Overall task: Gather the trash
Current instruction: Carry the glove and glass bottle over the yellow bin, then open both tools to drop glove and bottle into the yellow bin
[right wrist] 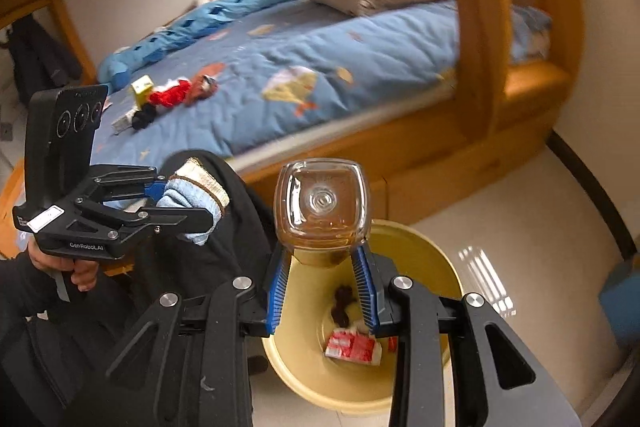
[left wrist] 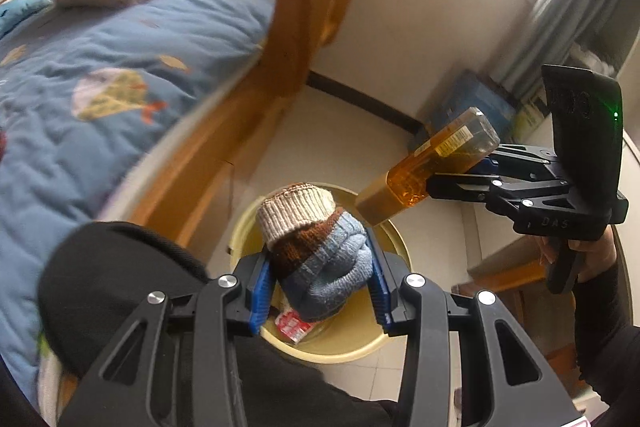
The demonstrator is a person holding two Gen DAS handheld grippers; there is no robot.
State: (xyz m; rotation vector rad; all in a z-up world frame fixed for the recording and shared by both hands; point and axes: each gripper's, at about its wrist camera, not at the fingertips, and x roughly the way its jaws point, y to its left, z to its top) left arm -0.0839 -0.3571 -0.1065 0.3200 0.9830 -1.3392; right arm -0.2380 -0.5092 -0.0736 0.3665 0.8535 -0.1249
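My left gripper [left wrist: 320, 267] is shut on a rolled knitted sock [left wrist: 316, 247], blue, brown and beige, held over the yellow bin [left wrist: 360, 343]. It also shows in the right wrist view [right wrist: 192, 203] at left. My right gripper [right wrist: 324, 267] is shut on a clear square bottle of amber liquid [right wrist: 322, 205], held above the yellow bin [right wrist: 424, 251]; the bottle also shows in the left wrist view [left wrist: 432, 163]. A red and white wrapper [right wrist: 352, 345] and a dark scrap [right wrist: 342, 303] lie inside the bin.
A wooden bunk bed with a blue quilt [right wrist: 304, 67] stands beside the bin. Small items, among them a red one [right wrist: 170, 95] and a yellow box [right wrist: 142, 89], lie on the quilt. A black garment [right wrist: 224, 227] hangs by the bed. Blue box [left wrist: 476, 103] by the wall.
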